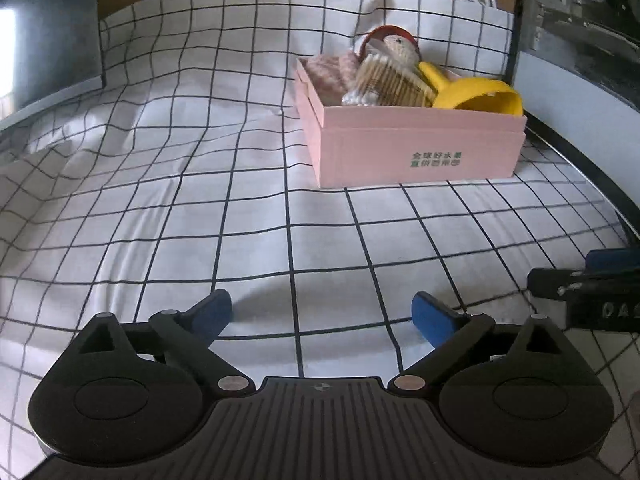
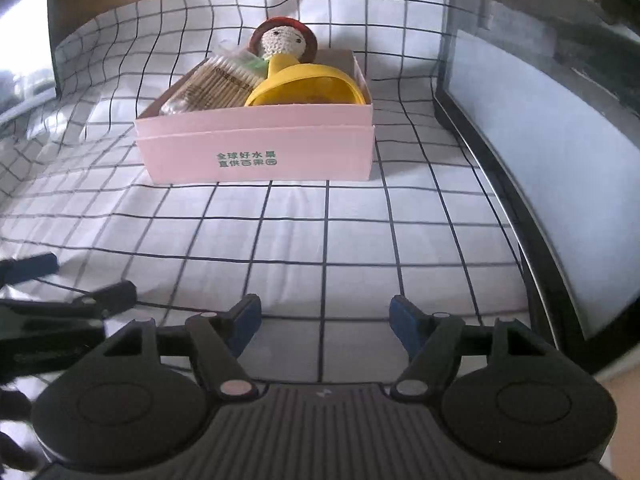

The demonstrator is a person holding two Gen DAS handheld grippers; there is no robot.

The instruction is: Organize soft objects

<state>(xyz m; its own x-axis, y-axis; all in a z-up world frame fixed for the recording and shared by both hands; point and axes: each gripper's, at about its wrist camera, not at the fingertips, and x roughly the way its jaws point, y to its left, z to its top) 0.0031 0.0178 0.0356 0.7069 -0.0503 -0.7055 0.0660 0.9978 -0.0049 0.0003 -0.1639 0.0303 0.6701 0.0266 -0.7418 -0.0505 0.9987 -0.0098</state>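
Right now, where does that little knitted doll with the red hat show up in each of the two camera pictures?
Left wrist view: the knitted doll is upper right of centre, at the far end of the pink box, behind the cotton swabs.
Right wrist view: the knitted doll is top centre, at the far end of the box, behind the yellow scoop.
Shared landmark: the green lettering on the box's front wall.

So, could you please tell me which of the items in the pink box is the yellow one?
The plastic scoop, lying at the right of the pink box; the crocheted doll is beige and the cotton swabs pack tan.
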